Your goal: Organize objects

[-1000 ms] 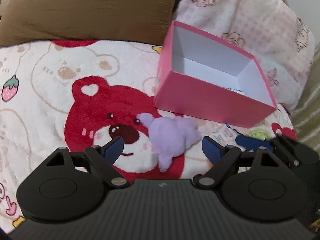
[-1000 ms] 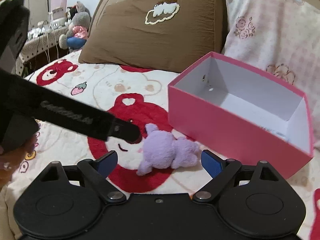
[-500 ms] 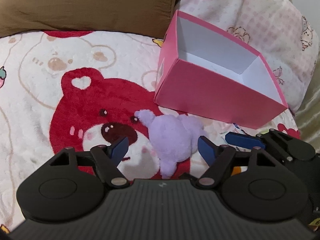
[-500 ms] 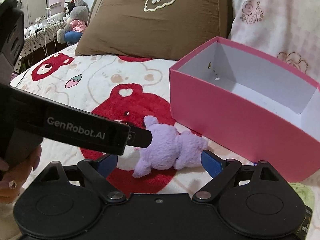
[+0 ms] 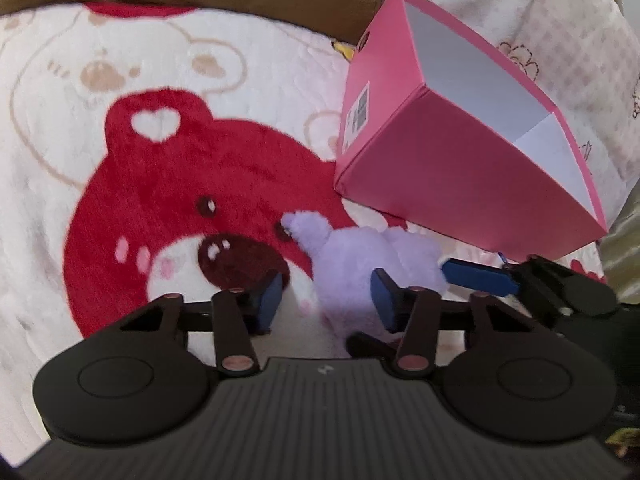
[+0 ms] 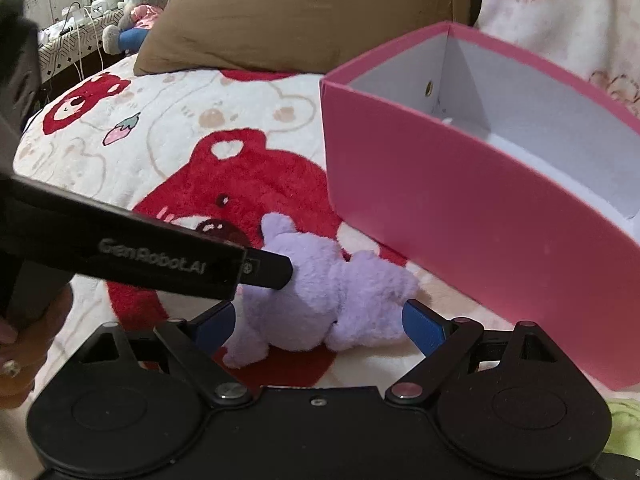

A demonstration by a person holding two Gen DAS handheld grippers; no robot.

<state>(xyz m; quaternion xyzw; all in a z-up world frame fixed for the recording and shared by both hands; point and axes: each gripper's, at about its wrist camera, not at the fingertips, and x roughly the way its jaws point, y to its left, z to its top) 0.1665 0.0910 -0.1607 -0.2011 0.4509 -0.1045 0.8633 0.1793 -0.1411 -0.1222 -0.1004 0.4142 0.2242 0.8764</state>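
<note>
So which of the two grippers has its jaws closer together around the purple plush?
The left gripper: its blue pads sit close on either side of the purple plush and are closing, while the right gripper straddles it wide open.

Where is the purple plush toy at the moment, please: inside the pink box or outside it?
Outside: the purple plush toy lies on the bear-print blanket in front of the open pink box.

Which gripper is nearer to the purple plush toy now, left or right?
Left. The left gripper is closing around the purple plush toy, one finger at its body. The right gripper stands wide open around it.
</note>
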